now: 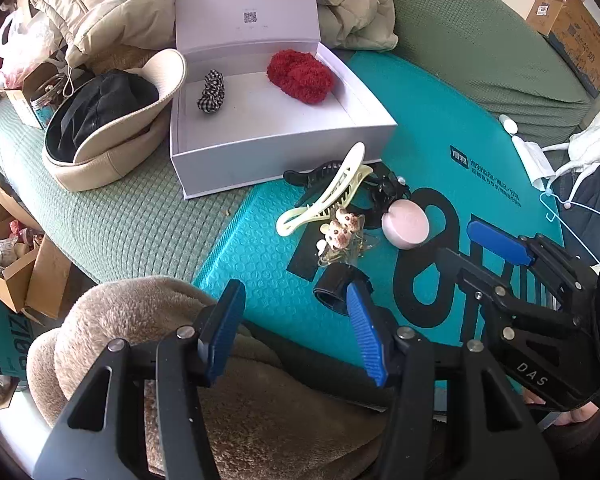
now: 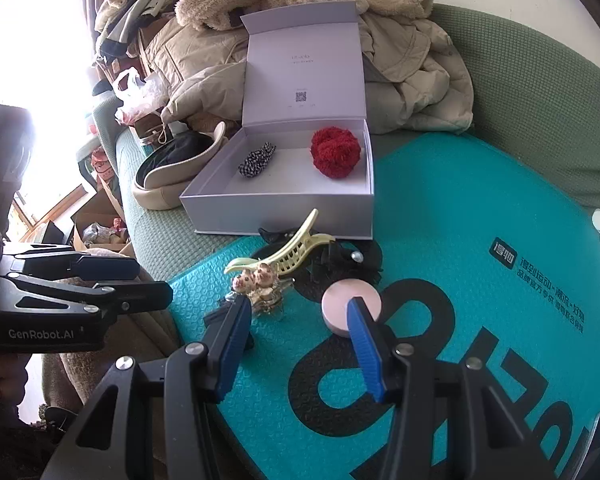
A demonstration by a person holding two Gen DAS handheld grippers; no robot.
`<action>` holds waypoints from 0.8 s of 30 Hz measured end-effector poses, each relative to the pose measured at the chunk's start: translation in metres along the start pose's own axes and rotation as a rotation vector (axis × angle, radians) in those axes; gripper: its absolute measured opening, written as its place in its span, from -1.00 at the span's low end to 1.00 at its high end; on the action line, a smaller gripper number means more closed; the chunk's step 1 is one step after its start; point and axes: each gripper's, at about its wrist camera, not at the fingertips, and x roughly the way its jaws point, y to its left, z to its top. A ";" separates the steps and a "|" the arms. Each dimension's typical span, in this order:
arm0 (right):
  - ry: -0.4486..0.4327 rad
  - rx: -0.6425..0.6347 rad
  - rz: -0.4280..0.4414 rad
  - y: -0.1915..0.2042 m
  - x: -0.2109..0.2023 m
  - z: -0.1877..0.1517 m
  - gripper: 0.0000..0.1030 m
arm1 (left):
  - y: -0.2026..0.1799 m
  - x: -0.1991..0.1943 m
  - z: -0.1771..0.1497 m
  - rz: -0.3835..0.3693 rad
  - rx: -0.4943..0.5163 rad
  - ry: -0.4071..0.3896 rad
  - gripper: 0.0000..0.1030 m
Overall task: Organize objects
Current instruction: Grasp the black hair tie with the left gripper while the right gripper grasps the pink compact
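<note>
An open white box holds a red fluffy scrunchie and a checkered scrunchie. In front of it, on a teal mailer, lie a cream hair claw, a bear hair clip, a pink round compact, a black bow and a black band. My left gripper hovers open just short of the band. Open as well, my right gripper hangs near the compact.
A beige hat with black cloth inside sits left of the box. Beige jackets pile behind it. A fleece blanket lies under my left gripper. Cardboard boxes stand off the left edge, and a white hanger lies to the right.
</note>
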 end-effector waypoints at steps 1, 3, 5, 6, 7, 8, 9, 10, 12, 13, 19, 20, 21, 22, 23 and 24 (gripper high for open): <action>0.005 0.004 -0.005 -0.002 0.002 -0.002 -0.02 | 0.000 0.003 -0.001 -0.011 -0.002 0.009 -0.01; 0.019 0.008 -0.012 -0.005 0.007 -0.006 -0.02 | -0.002 0.011 -0.002 -0.043 -0.007 0.043 -0.01; 0.031 0.005 -0.027 -0.006 0.012 -0.009 -0.02 | -0.005 0.017 -0.004 -0.073 -0.008 0.058 -0.01; 0.031 0.009 -0.031 -0.007 0.013 -0.011 -0.02 | -0.005 0.020 -0.005 -0.073 -0.010 0.062 -0.01; 0.031 0.018 -0.029 -0.009 0.015 -0.013 -0.02 | -0.006 0.023 -0.006 -0.073 -0.009 0.066 -0.01; 0.032 0.031 -0.026 -0.012 0.016 -0.014 -0.02 | -0.007 0.025 -0.007 -0.078 -0.007 0.070 -0.01; 0.032 0.041 -0.022 -0.014 0.018 -0.016 -0.02 | -0.009 0.028 -0.007 -0.085 -0.004 0.070 -0.01; 0.031 0.045 -0.021 -0.015 0.020 -0.017 -0.02 | -0.010 0.029 -0.008 -0.091 -0.001 0.067 -0.01; 0.038 0.043 -0.034 -0.016 0.025 -0.018 -0.02 | -0.014 0.034 -0.007 -0.092 0.010 0.077 -0.01; 0.045 0.044 -0.044 -0.017 0.028 -0.018 -0.02 | -0.016 0.037 -0.007 -0.093 0.018 0.085 -0.01; 0.063 0.071 -0.060 -0.025 0.041 -0.017 0.13 | -0.018 0.053 -0.003 -0.100 0.017 0.115 -0.01; 0.066 0.072 -0.059 -0.026 0.043 -0.017 0.13 | -0.018 0.056 -0.002 -0.103 0.018 0.121 -0.01; 0.068 0.072 -0.059 -0.027 0.045 -0.017 0.13 | -0.019 0.059 -0.001 -0.110 0.023 0.132 -0.01; 0.071 0.070 -0.059 -0.028 0.047 -0.017 0.13 | -0.019 0.062 0.001 -0.119 0.028 0.141 -0.01; 0.077 0.066 -0.060 -0.028 0.049 -0.017 0.13 | -0.019 0.065 0.003 -0.122 0.033 0.143 -0.01; 0.083 0.065 -0.063 -0.029 0.051 -0.016 0.13 | -0.019 0.068 0.004 -0.120 0.036 0.146 -0.01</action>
